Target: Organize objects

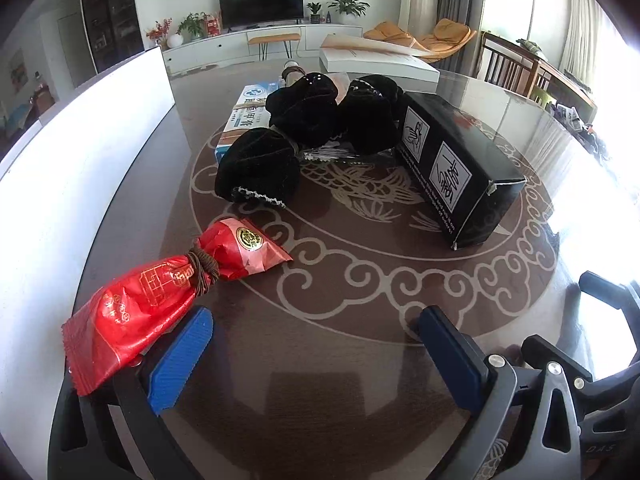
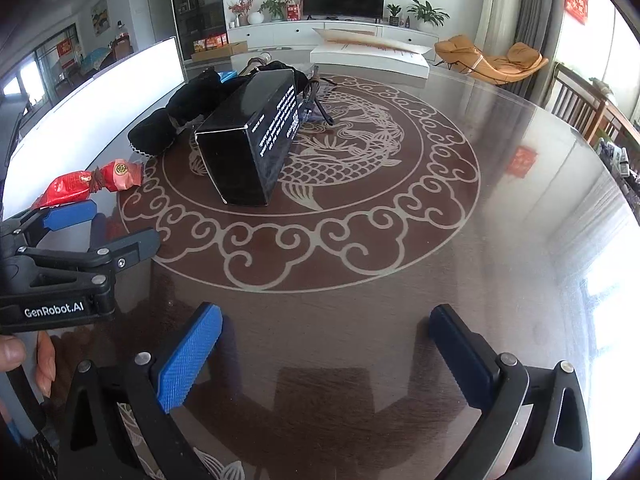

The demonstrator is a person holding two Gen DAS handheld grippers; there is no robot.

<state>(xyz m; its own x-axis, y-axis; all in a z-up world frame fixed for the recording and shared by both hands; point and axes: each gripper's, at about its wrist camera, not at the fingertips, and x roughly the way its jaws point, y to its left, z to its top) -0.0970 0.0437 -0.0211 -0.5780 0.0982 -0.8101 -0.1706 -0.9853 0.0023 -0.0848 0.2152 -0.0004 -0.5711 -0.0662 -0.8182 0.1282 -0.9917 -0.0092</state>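
The round glass-topped table (image 2: 500, 208) with its fish-and-cloud pattern carried everything, and by the look of it the organizing had hardly begun: the objects lay in a loose cluster on the far left with no clear place made for them. Largest was the black carton (image 1: 460, 168), lying on its side right of the pile; touching its left end sat the black velvet pouches (image 1: 280, 148), bunched over a blue-and-white medicine box (image 1: 244, 116). Nearer, well apart from that pile, lay the red snack packet (image 1: 160, 292), tied at its middle with brown cord, its near end just beside or resting on the left gripper (image 1: 316, 352), whose fingers stood wide with nothing between them. The right gripper (image 2: 324, 354) was likewise spread wide and empty over bare table. Only the left wrist view showed the medicine box clearly; only the right showed the dark cords (image 2: 316, 92) behind the carton and a fingertip (image 2: 12, 350).
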